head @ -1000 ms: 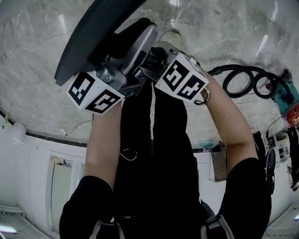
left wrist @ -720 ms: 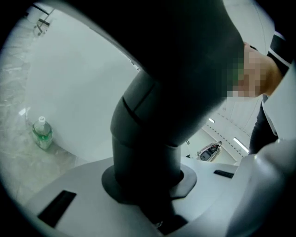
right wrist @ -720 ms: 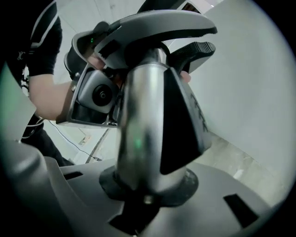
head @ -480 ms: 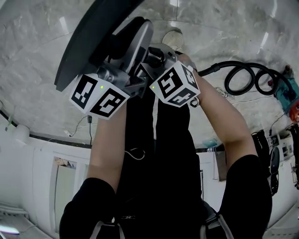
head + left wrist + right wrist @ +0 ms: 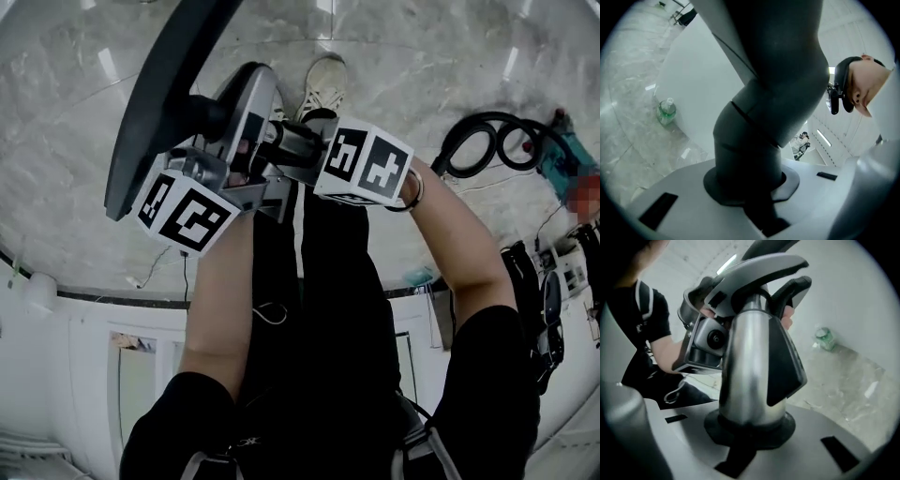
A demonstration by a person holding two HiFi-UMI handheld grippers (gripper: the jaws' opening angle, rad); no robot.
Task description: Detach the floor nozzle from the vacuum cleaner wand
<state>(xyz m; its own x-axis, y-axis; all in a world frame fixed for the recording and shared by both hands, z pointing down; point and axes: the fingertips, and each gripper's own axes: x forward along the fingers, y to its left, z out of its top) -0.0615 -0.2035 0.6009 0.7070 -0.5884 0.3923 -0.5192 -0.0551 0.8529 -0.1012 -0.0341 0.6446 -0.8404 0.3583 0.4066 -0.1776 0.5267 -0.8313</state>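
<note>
The dark flat floor nozzle (image 5: pixel 155 103) is raised in front of me at the upper left, its silver neck (image 5: pixel 248 103) running toward the grippers. My left gripper (image 5: pixel 750 187) is shut on a dark grey tube (image 5: pixel 759 140) of the nozzle; its marker cube (image 5: pixel 183 211) shows below the nozzle. My right gripper (image 5: pixel 750 432) is shut on a silver tube (image 5: pixel 745 376) that carries a black latch piece (image 5: pixel 787 366). Its cube (image 5: pixel 366 164) sits just right of the left one. The left gripper's body (image 5: pixel 705 345) appears behind that tube.
A person's shoe (image 5: pixel 323 84) stands on the marble floor (image 5: pixel 422 66) beyond the grippers. A coiled black hose (image 5: pixel 487 141) and a teal tool (image 5: pixel 562 173) lie at the right. A green bottle (image 5: pixel 666 111) stands by a white wall; white cabinets (image 5: pixel 112 375) are near me.
The right gripper has rolled and moved up the picture, closer against the silver tube. The left gripper and the nozzle have tilted and shifted left. The shoe has come into fuller view.
</note>
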